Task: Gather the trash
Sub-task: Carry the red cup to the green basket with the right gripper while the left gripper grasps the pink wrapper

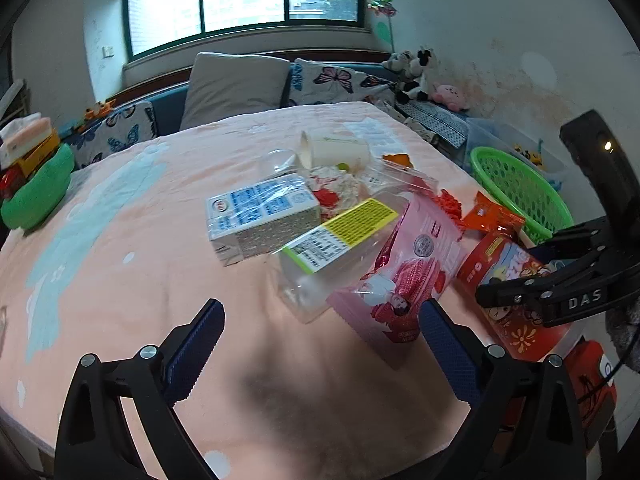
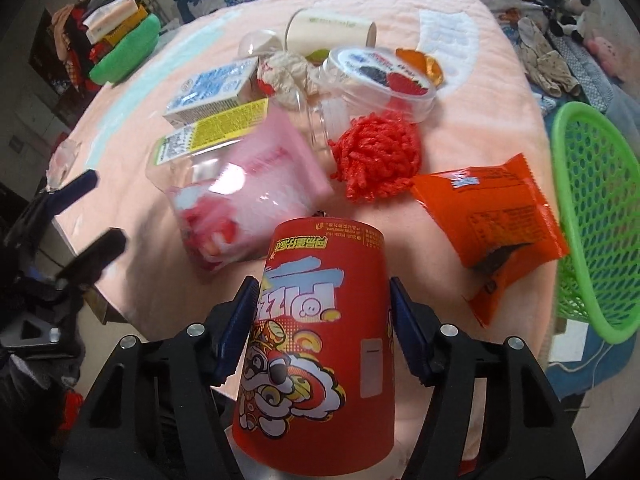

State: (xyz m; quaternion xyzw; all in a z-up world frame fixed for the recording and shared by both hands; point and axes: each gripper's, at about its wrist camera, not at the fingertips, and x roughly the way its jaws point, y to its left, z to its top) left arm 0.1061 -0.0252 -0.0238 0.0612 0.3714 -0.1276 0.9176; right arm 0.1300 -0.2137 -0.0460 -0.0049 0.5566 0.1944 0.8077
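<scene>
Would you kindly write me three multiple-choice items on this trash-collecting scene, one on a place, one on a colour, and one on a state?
1. Where is the green mesh basket?
A. In the middle of the table
B. Off the table's edge, beyond the orange wrapper
C. On the window sill

2. What colour is the tall paper cup between the right gripper's jaws?
A. Red
B. Blue
C. White

3. How is the left gripper?
A. Shut on the milk carton
B. Shut on the pink bag
C. Open, holding nothing

Answers: 1 B, the basket sits past the wrapper; 2 A, the cup's body is red; 3 C, its jaws stand wide apart.
</scene>
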